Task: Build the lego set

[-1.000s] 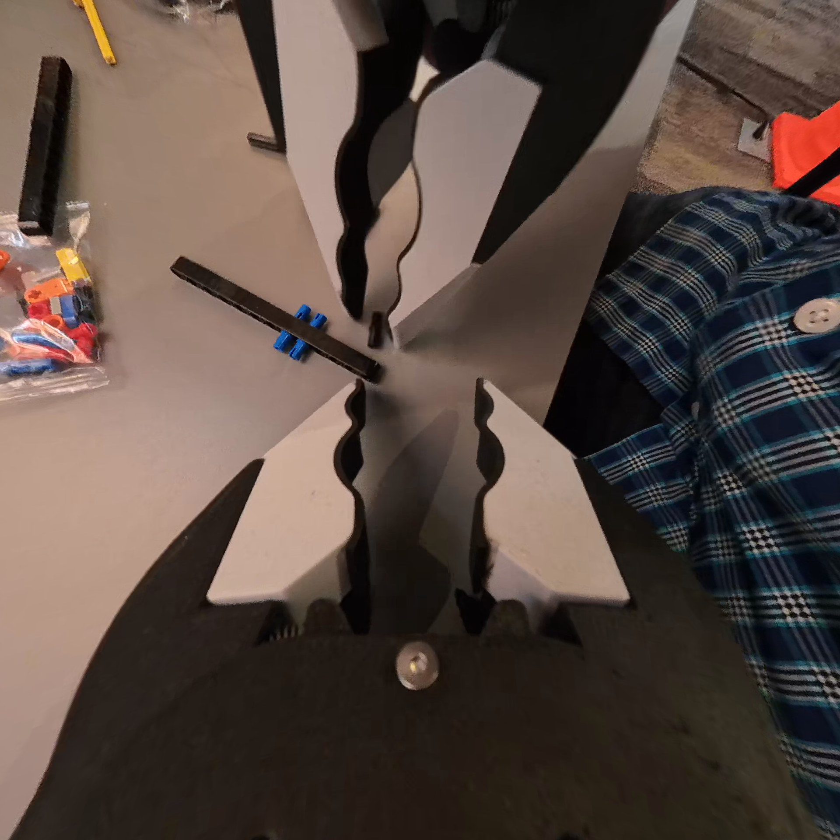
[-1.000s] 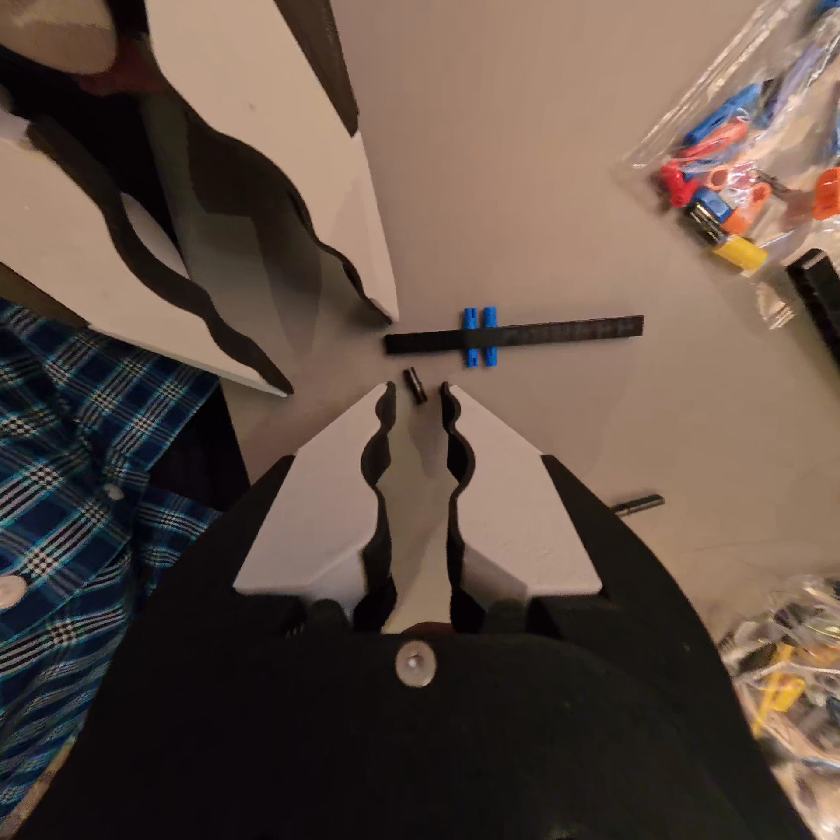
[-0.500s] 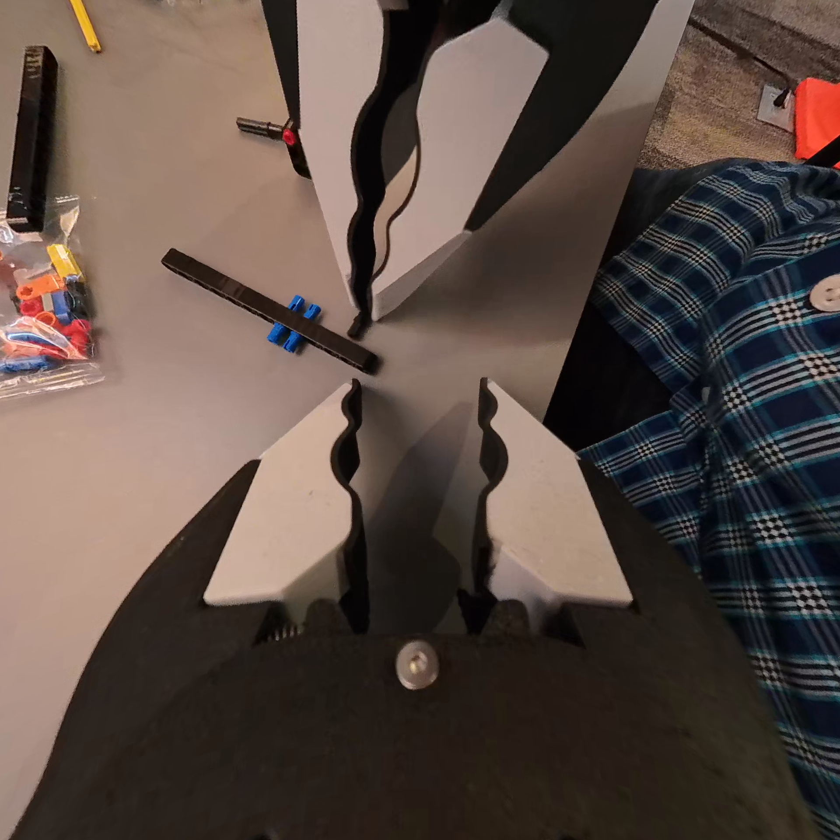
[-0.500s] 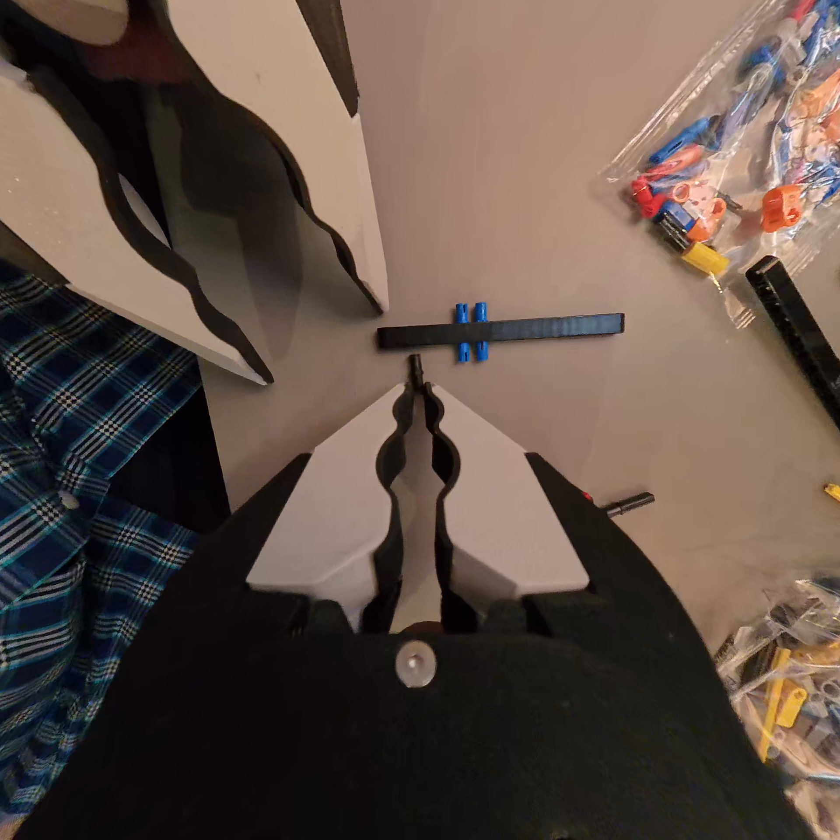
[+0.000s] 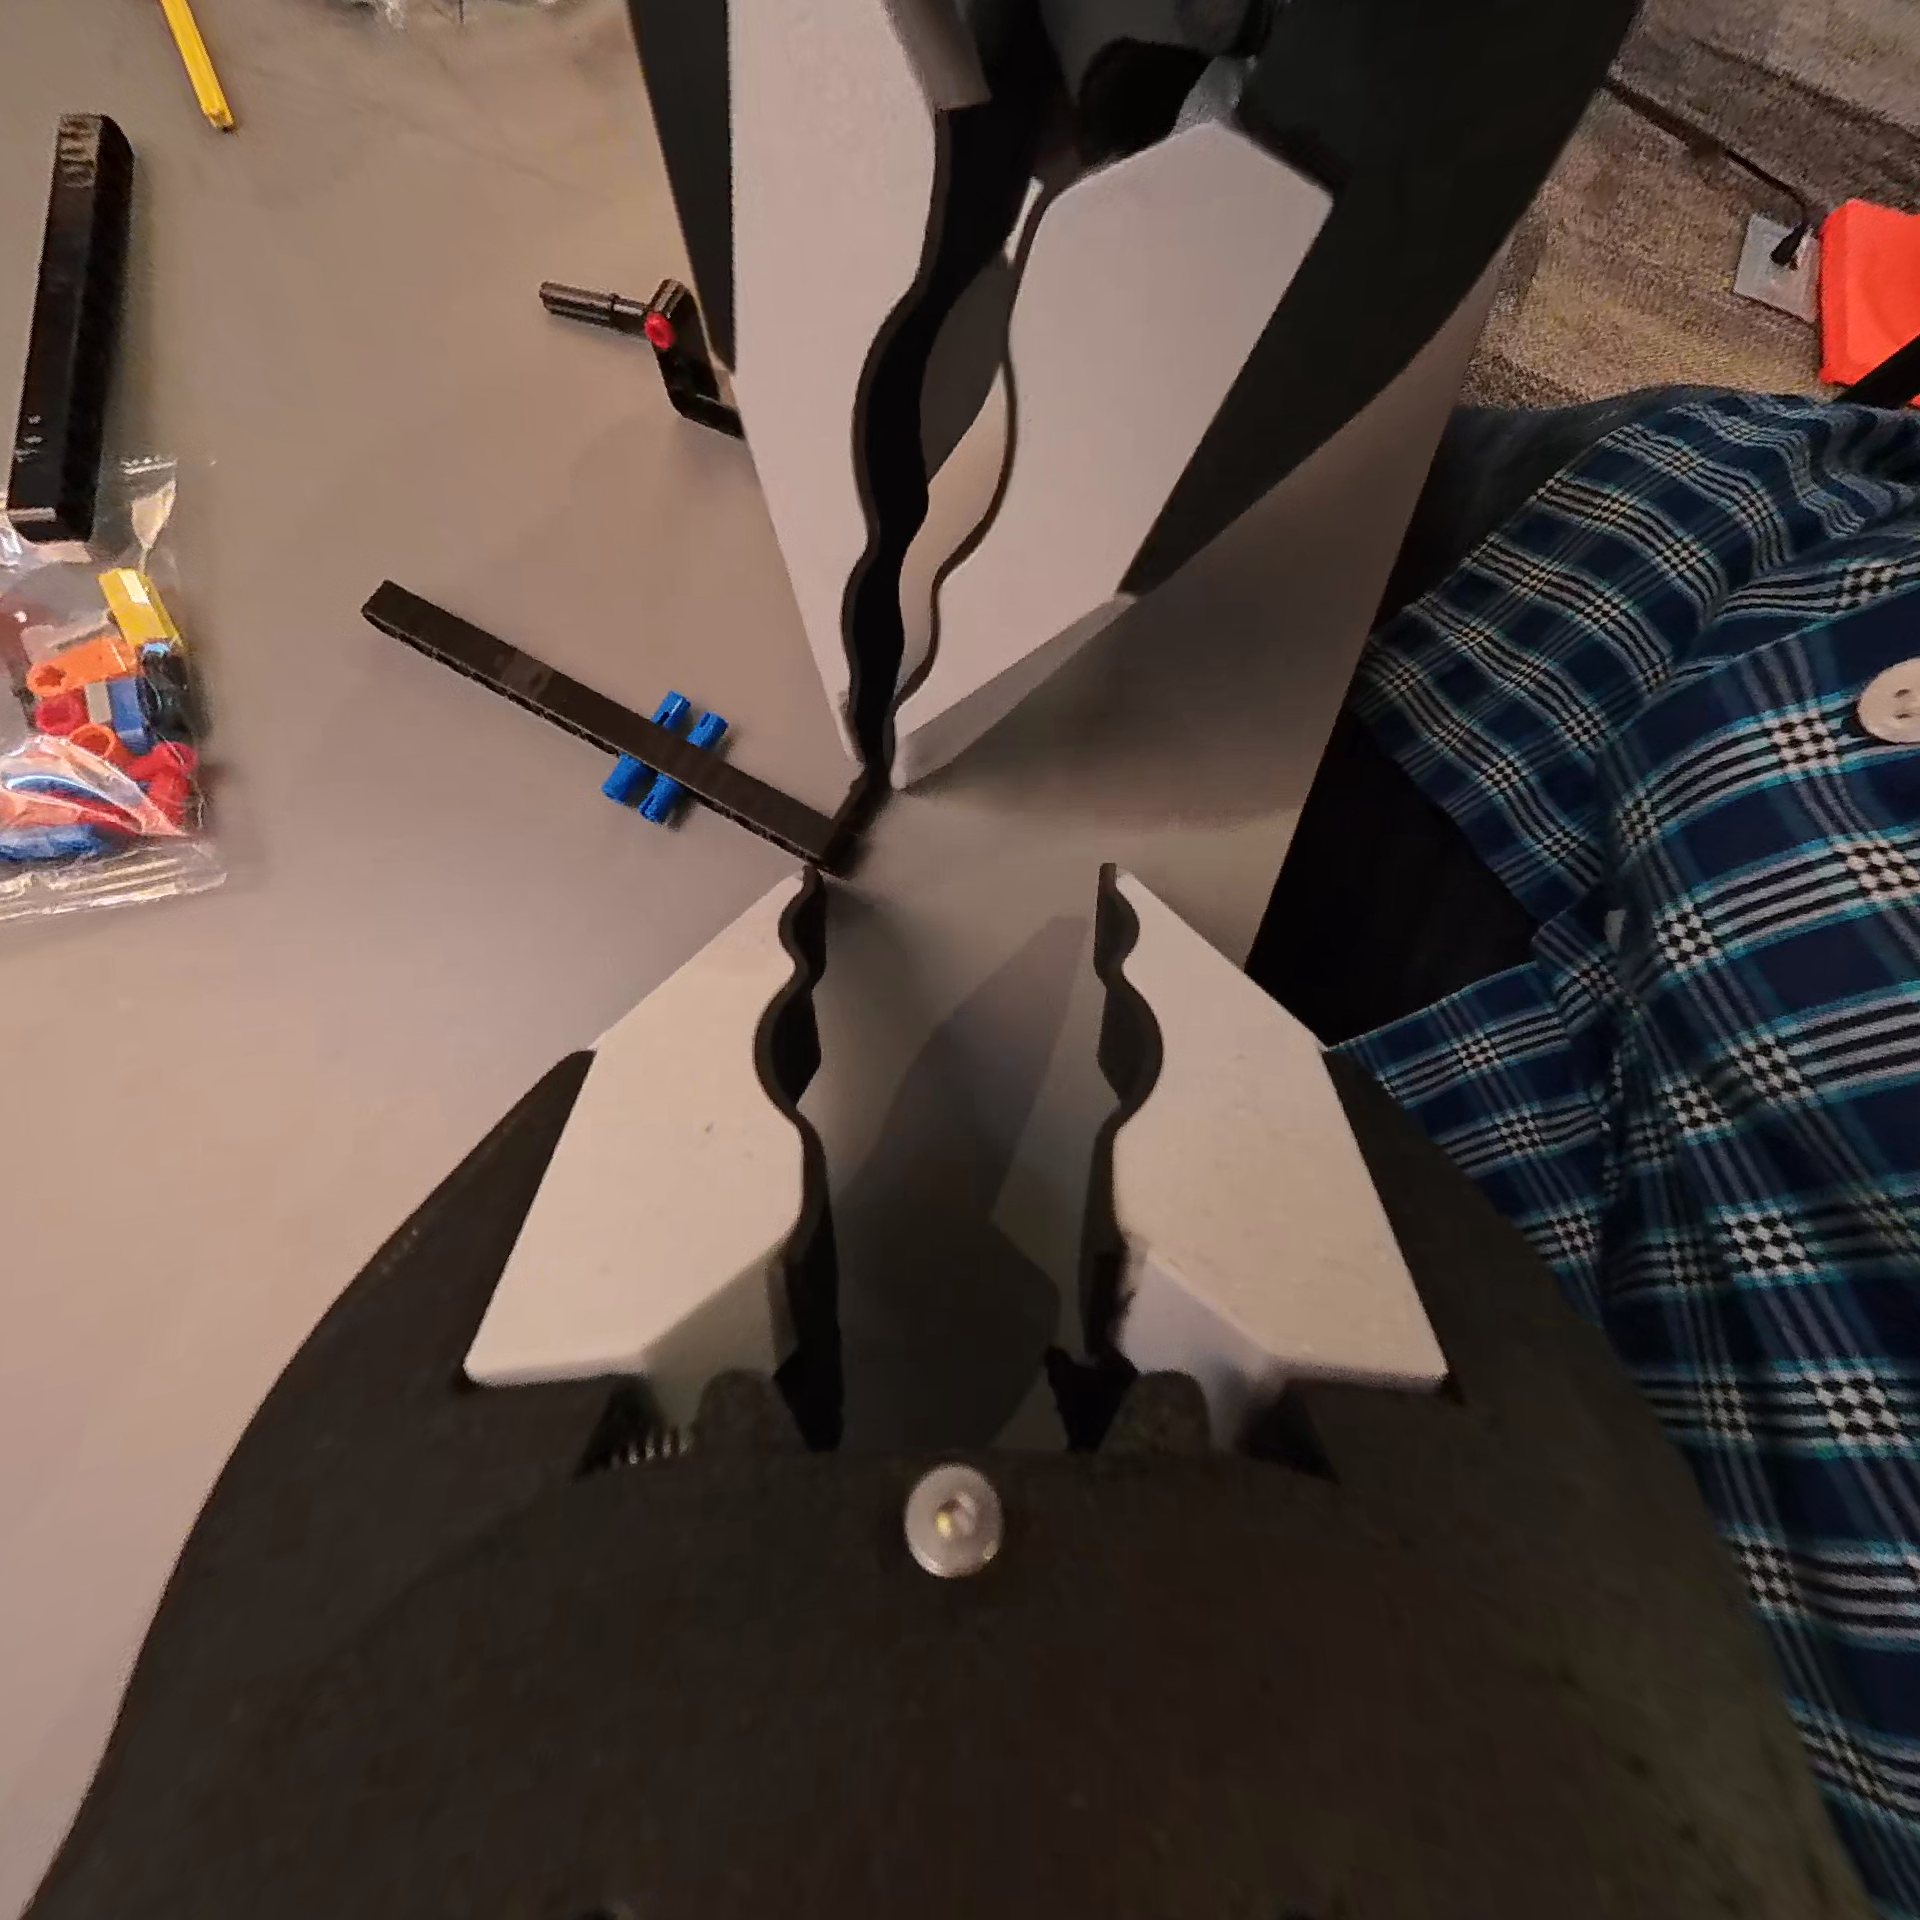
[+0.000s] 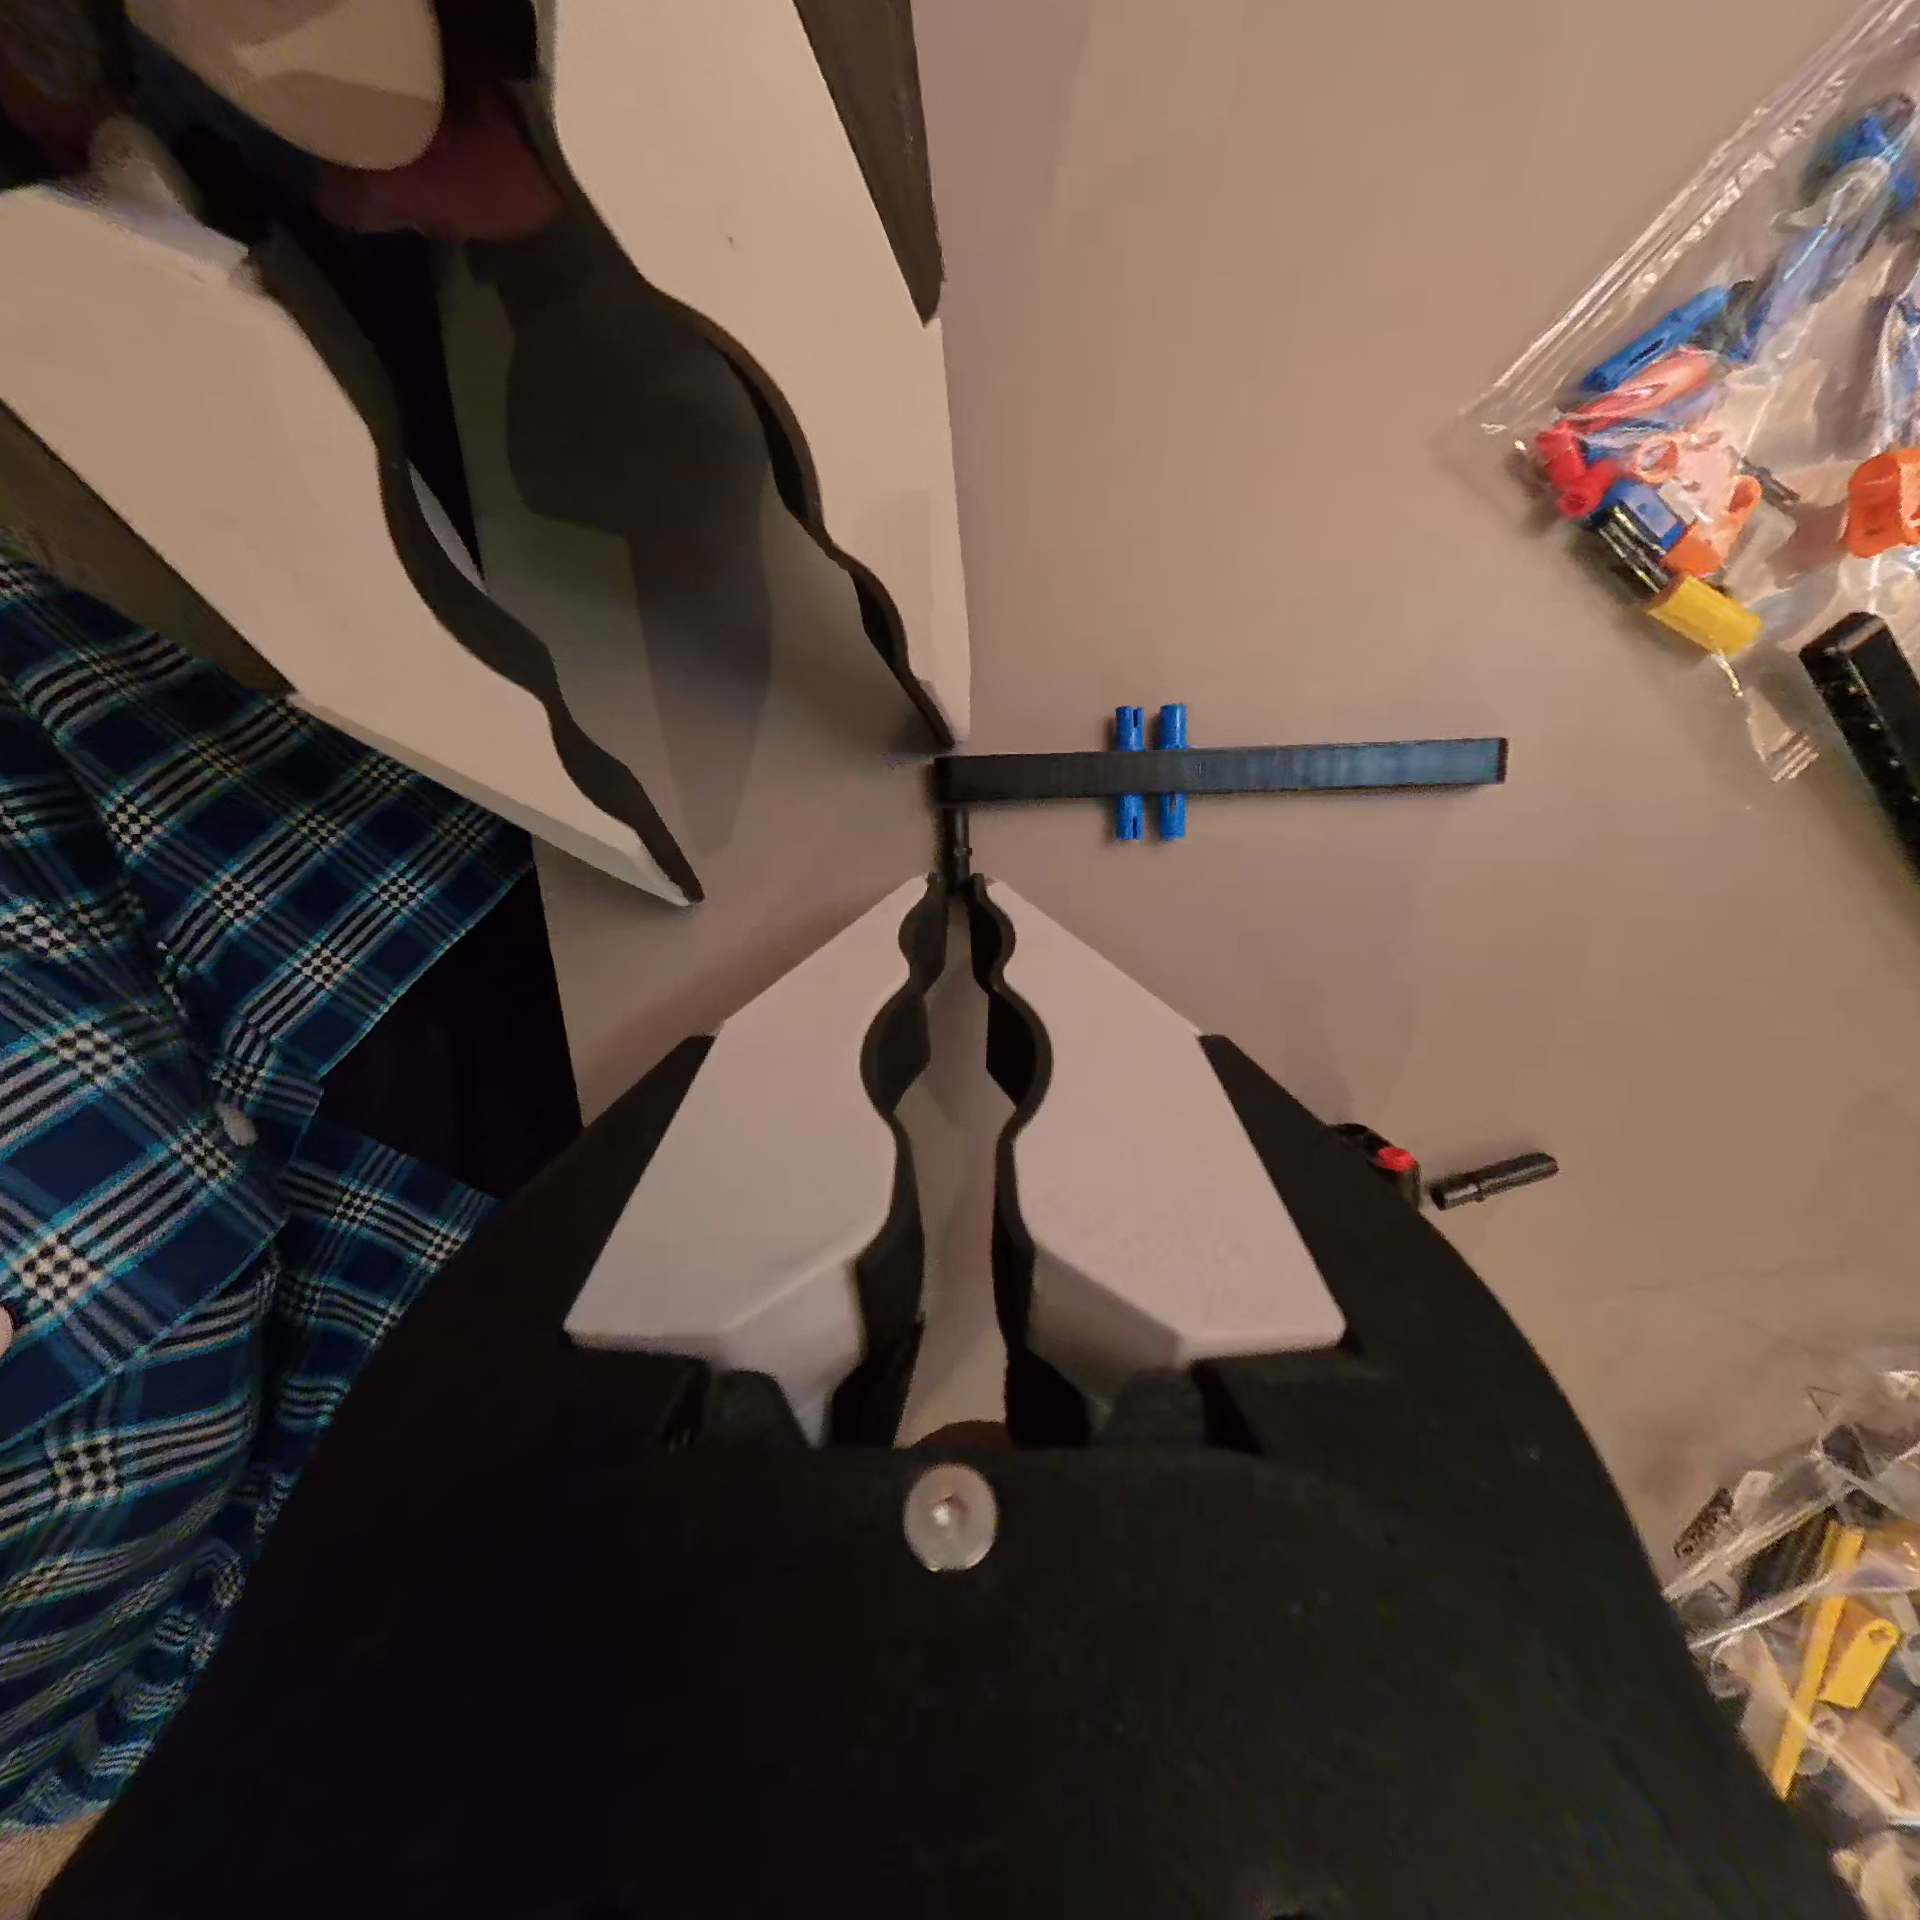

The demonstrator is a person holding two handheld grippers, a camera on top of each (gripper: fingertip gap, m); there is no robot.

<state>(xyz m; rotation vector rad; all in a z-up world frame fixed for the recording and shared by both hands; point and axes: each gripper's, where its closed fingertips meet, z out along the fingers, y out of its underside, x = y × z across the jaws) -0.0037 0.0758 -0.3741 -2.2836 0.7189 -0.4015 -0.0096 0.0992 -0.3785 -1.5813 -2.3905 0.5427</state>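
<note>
A: Grippers first, quick. Right gripper [image 6: 954, 881], w/ its pale wedge fingers and black wavy pads?

B: Fingers pressed together at the tips, pinching a small black plastic pin [image 6: 956, 842]. Pin sticks out fwd of the tips, far end touching the near end of the long thin black lego beam [image 6: 1221, 774].

A: Beam's where?

B: Flat on the grey tabletop [image 6: 1299, 364], running left-right in the right wrist view. Two short blue pins [image 6: 1151, 785] go thru it side by side, roughly a third along from the pinned end, sticking out both sides.

A: Left gripper [image 5: 956, 883]?

B: Fingers spread wide, nothing between them. One tip sits just beside the beam's near end [image 5: 831, 836], on the opposite side from the right gripper. Can't tell if it touches.

A: Other bits?

B: Clear plastic bag of mixed red, orange, blue, yellow pieces [image 5: 94, 727] off to the side, well apart from the beam. Thick black bar [image 5: 68, 322] next to it, one end over the bag's edge. Small black connector w/ a red dot [image 5: 665, 338] beside the right gripper's body. Thin yellow stick [image 5: 197, 73] farther out. 2nd clear bag w/ yellow and black parts [image 6: 1818, 1621] at the lower right of the right wrist view.

A: Person?

B: Blue plaid shirt [image 5: 1683, 935] at the table edge, close to both grippers.
</note>
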